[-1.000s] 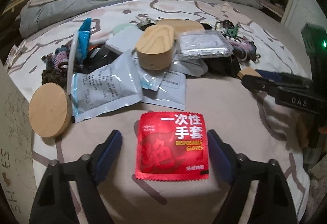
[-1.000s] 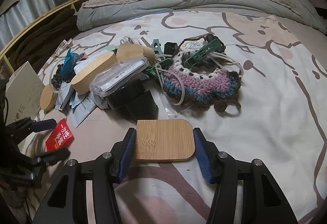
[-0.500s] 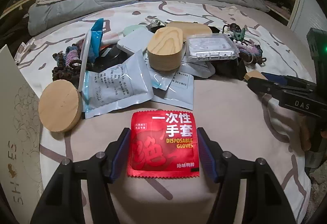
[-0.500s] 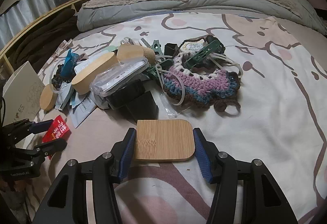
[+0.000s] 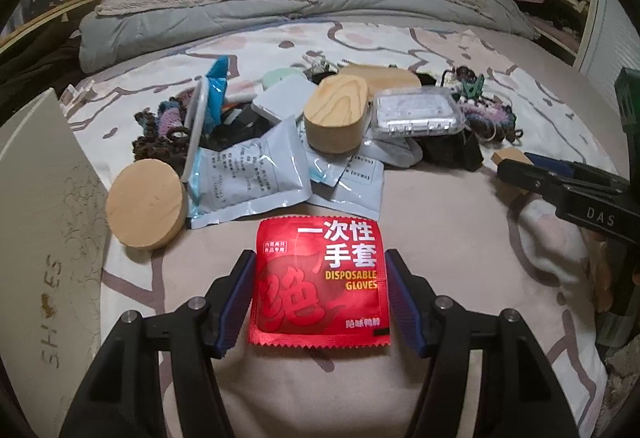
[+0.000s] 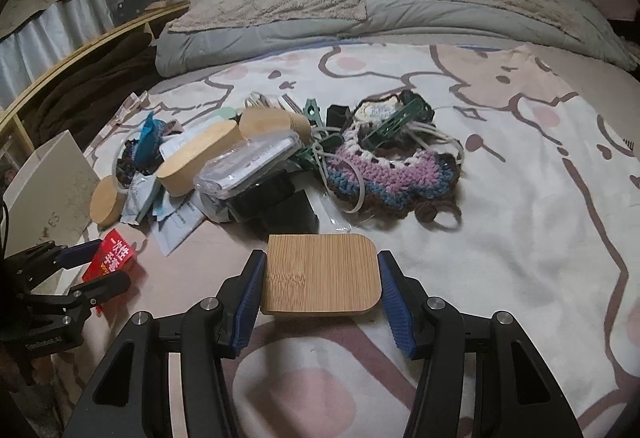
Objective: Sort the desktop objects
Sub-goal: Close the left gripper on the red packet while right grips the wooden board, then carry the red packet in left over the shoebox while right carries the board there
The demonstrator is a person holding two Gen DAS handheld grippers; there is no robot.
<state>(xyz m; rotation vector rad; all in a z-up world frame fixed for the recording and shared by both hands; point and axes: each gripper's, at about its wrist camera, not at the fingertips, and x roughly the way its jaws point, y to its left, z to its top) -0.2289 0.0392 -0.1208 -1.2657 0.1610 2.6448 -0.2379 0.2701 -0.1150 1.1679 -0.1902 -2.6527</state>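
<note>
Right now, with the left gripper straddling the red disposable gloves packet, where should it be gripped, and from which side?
Grip the red gloves packet across its two side edges, coming from its near, serrated end. It lies flat on the bedspread, and the left gripper already brackets it; its fingers have just closed in against those edges.

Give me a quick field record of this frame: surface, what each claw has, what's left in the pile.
surface: bedspread
left claw: shut on red glove packet, jaws have just closed in
right claw: shut on bamboo lid
pile: oval wooden box, clear plastic case, grey pouches, crochet piece
apart from pile: round wooden lid
</note>
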